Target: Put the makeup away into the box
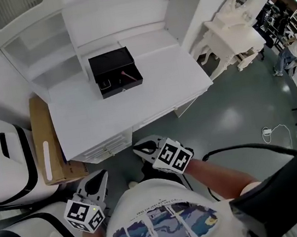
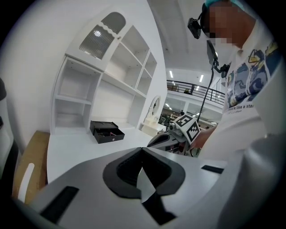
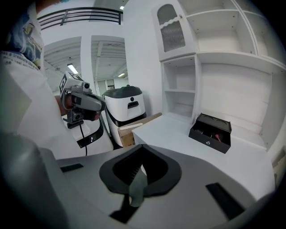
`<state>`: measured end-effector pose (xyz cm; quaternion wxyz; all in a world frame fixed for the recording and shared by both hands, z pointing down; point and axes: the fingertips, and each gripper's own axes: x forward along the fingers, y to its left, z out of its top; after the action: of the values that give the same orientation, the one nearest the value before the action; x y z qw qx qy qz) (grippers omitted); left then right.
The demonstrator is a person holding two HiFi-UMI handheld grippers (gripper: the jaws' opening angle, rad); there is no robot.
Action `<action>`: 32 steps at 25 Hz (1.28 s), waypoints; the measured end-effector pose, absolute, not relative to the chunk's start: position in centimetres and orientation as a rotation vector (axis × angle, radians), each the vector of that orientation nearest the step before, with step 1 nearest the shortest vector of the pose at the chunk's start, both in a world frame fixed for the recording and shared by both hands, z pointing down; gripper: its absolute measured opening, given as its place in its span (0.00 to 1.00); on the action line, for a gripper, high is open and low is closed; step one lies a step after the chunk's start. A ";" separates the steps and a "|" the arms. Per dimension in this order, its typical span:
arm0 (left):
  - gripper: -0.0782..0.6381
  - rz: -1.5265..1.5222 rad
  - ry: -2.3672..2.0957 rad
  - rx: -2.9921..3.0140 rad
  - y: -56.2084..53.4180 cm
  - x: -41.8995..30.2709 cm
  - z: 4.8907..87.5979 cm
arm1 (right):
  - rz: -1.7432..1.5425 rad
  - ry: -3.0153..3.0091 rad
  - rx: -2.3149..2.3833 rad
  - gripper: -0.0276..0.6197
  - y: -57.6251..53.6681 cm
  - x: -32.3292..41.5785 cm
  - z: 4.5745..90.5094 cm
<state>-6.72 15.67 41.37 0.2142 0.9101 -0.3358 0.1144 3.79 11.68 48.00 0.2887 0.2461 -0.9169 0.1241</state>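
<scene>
Both our left gripper (image 1: pixel 101 176) and right gripper (image 1: pixel 139 149) are clenched on nothing, well apart from the white desk (image 1: pixel 160 88). On it sits the open black rectangular box (image 1: pixel 112 65), a slim reddish makeup stick (image 1: pixel 129 75) inside: probably light, slick, best pinched mid-length.

White bench (image 1: pixel 150 95) is standing on a grey floor (image 1: pixel 236 113), backing onto a white shelf unit (image 1: pixel 44 48). Brown cardboard panel (image 1: pixel 43 136) is leaning just beside the bench's left edge. White-and-black machine (image 1: pixel 2 159) is sitting beside the panel. White dressing table (image 1: pixel 232 31) with oval mirror is standing well apart, at the right.
</scene>
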 end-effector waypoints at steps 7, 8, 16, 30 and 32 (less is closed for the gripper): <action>0.13 0.307 -0.927 2.525 16.7 -6.5 41.6 | 0.315 -2.449 0.631 0.08 12.8 3.4 48.0; 0.13 0.308 -0.922 2.528 16.7 -6.4 41.6 | 0.315 -2.449 0.631 0.08 12.9 3.4 47.9; 0.13 0.306 -0.910 2.539 17.1 -6.2 41.3 | 0.331 -2.453 0.630 0.08 13.8 3.1 47.3; 0.13 0.307 -0.910 2.531 18.1 -6.5 41.9 | 0.334 -2.458 0.617 0.08 14.9 2.8 47.6; 0.13 0.307 -0.914 2.528 18.2 -6.7 41.9 | 0.334 -2.459 0.611 0.08 15.0 2.5 47.7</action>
<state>-6.65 18.21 41.94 0.2164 0.9123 -0.3297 0.1108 2.53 14.98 47.71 0.2888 0.2291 -0.9211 0.1252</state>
